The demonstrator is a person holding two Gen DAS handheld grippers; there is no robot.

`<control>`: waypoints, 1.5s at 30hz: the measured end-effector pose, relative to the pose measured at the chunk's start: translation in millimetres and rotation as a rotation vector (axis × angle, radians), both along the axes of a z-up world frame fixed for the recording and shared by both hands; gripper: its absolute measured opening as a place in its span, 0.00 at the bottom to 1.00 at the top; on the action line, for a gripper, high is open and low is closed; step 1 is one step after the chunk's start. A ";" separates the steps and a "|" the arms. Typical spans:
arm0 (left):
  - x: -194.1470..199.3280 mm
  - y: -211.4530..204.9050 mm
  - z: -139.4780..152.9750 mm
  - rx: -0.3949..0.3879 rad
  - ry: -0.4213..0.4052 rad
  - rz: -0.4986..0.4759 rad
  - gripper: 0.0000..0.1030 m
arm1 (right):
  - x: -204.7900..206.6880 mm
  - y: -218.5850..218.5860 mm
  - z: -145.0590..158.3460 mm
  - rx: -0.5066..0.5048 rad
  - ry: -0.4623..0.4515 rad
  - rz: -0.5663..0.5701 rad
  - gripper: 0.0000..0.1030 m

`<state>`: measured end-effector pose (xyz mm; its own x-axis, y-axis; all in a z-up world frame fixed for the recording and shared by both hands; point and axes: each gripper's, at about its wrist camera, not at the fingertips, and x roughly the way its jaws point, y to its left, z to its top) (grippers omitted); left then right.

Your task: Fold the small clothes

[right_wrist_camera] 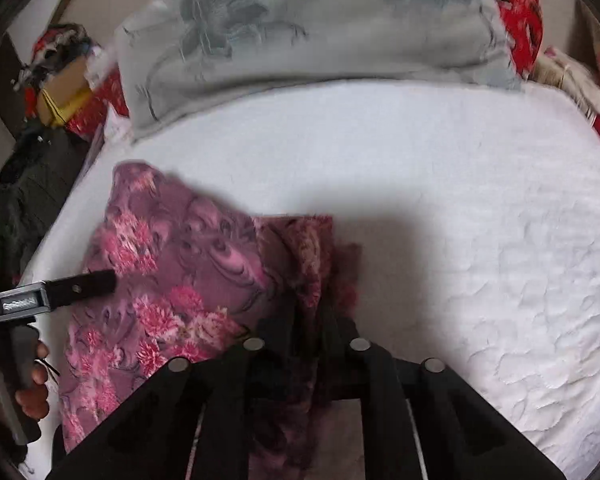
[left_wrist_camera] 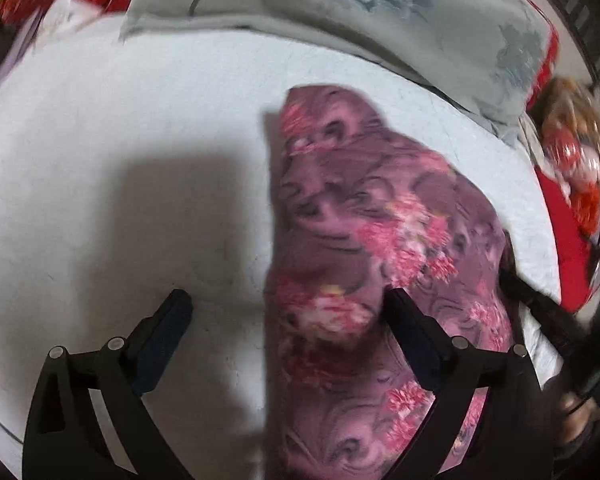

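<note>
A purple garment with pink flowers [left_wrist_camera: 380, 220] lies crumpled on a white bed cover [left_wrist_camera: 120, 120]. My left gripper [left_wrist_camera: 286, 306] hangs open over the garment's near left edge, one finger above bare cover and the other above the cloth, with nothing pinched. In the right wrist view the garment [right_wrist_camera: 180, 264] sits to the left. My right gripper [right_wrist_camera: 308, 316] is shut on a raised fold at its right edge. The left gripper [right_wrist_camera: 100, 280], held by a hand [right_wrist_camera: 28, 384], reaches over the garment's left side.
A grey cushion with a flower pattern [right_wrist_camera: 300, 28] lies along the far side of the cover. Red patterned cloth [left_wrist_camera: 560, 240] and clutter sit at the right; a dark garment [right_wrist_camera: 24, 208] and a box lie off the left edge. White cover [right_wrist_camera: 480, 220] stretches to the right.
</note>
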<state>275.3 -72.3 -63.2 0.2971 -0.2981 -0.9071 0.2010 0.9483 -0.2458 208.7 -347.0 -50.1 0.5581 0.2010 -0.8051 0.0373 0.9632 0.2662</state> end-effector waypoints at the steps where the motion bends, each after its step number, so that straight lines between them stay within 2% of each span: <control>1: -3.2 0.5 6.1 -0.007 -0.008 -0.013 0.95 | -7.3 -4.4 10.4 0.036 -0.018 -0.012 0.19; 3: -20.7 7.1 20.8 -0.035 -0.037 -0.037 0.95 | -25.8 -8.6 26.1 0.101 -0.059 0.025 0.19; 4: -30.1 9.2 24.1 -0.044 -0.043 -0.045 0.95 | -36.0 -7.8 31.8 0.107 -0.072 0.051 0.24; 5: -39.4 12.7 25.8 -0.054 -0.044 -0.053 0.95 | -46.9 -6.5 34.3 0.098 -0.081 0.072 0.36; 6: -49.5 13.3 24.3 -0.067 -0.041 -0.061 0.95 | -52.3 -4.0 33.6 0.086 -0.084 0.085 0.42; 7: -59.2 12.5 17.7 -0.067 -0.029 -0.065 0.95 | -56.2 -1.6 28.0 0.064 -0.070 0.099 0.48; 8: -64.8 6.9 5.4 -0.037 0.000 -0.078 0.95 | -58.7 2.8 17.2 0.014 -0.038 0.103 0.46; 9: -63.8 1.7 -6.6 0.012 0.037 -0.098 0.95 | -58.6 8.9 0.9 -0.097 0.028 0.106 0.47; 10: -64.3 -2.9 -12.4 0.047 0.050 -0.105 0.96 | -56.2 16.1 -8.9 -0.152 0.044 0.124 0.50; 11: -65.6 -4.2 -9.4 0.049 0.031 -0.097 0.95 | -59.0 18.7 -4.7 -0.157 0.006 0.112 0.52; 13: -74.6 -2.2 8.8 0.063 -0.024 -0.092 0.95 | -63.0 20.0 11.5 -0.145 0.009 0.065 0.53; 14: -79.0 -2.1 14.0 0.068 -0.048 -0.102 0.95 | -69.0 21.9 19.5 -0.116 -0.010 0.073 0.57; 15: -83.7 -2.4 18.0 0.087 -0.074 -0.108 0.95 | -78.3 25.0 25.3 -0.094 -0.032 0.096 0.56; 16: -88.7 -2.9 16.5 0.123 -0.085 -0.106 0.95 | -86.8 29.1 26.6 -0.093 -0.041 0.114 0.60; 17: -92.1 -4.1 10.8 0.145 -0.072 -0.109 0.96 | -93.1 33.0 23.3 -0.116 -0.034 0.119 0.68; 19: -95.8 -0.9 0.1 0.141 -0.046 -0.102 0.96 | -98.0 39.6 1.0 -0.227 0.061 0.116 0.77; 22: -104.5 13.2 11.9 0.119 -0.047 -0.062 0.96 | -107.5 30.0 7.5 -0.182 0.065 0.024 0.81; 25: -124.7 22.8 27.5 0.167 -0.126 -0.075 0.96 | -122.4 32.7 25.1 -0.269 0.070 -0.013 0.82; 27: -138.1 29.4 37.1 0.195 -0.180 -0.075 0.96 | -136.1 37.5 37.5 -0.351 0.057 -0.026 0.87; 29: -150.2 36.2 43.3 0.209 -0.211 -0.069 0.96 | -147.3 42.4 47.8 -0.411 0.058 -0.049 0.99; 31: -161.2 41.0 45.3 0.224 -0.235 -0.064 0.96 | -158.1 44.9 52.8 -0.420 0.053 -0.047 1.00; 34: -184.1 48.7 45.3 0.240 -0.262 -0.063 0.96 | -175.7 46.6 61.9 -0.409 -0.002 -0.039 1.00; 38: -201.5 47.0 39.8 0.267 -0.275 -0.061 0.96 | -197.9 60.8 63.6 -0.459 -0.062 -0.044 1.00; 45: -225.8 44.1 41.3 0.250 -0.300 -0.053 0.96 | -222.8 71.6 60.8 -0.461 -0.091 -0.037 1.00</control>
<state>49.5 -28.3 -21.9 0.5506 -0.1009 -0.8287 0.2787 0.9579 0.0685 -14.0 -275.3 10.8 0.6302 -0.1876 -0.7534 0.0698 0.9801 -0.1857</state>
